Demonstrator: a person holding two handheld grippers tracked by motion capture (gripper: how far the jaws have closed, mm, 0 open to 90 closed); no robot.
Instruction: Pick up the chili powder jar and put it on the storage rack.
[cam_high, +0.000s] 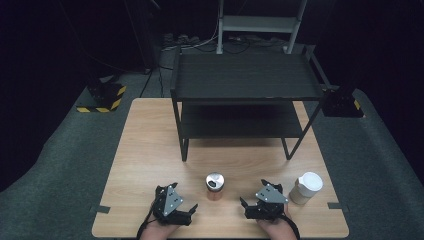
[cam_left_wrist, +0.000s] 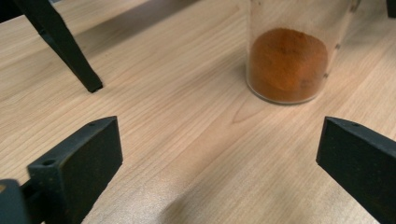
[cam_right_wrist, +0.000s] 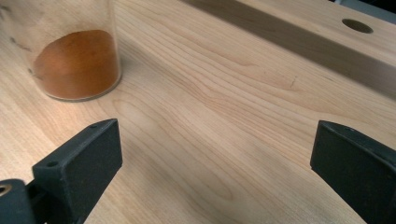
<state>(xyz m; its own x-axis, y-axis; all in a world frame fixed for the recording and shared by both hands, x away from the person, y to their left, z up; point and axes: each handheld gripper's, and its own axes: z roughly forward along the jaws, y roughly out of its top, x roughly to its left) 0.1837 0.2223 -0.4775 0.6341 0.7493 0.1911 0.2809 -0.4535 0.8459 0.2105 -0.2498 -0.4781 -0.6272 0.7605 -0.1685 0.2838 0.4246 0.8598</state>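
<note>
A clear jar of orange powder (cam_high: 215, 187) with a shiny metal lid stands upright on the wooden table (cam_high: 145, 150), near its front edge. My left gripper (cam_high: 187, 210) rests to the jar's left, open and holding nothing. My right gripper (cam_high: 247, 207) rests to its right, also open and holding nothing. In the left gripper view the jar (cam_left_wrist: 287, 65) stands ahead and to the right of the open left gripper (cam_left_wrist: 219, 140). In the right gripper view the jar (cam_right_wrist: 77, 63) stands ahead and to the left of the open right gripper (cam_right_wrist: 215, 140). Neither gripper touches the jar.
A black two-tier shelf rack (cam_high: 245, 80) stands on the far half of the table; one leg (cam_left_wrist: 70, 51) comes down ahead of the left gripper. A pale container with a white lid (cam_high: 306, 187) stands right of the right gripper. A round hole (cam_right_wrist: 357, 25) marks the wood.
</note>
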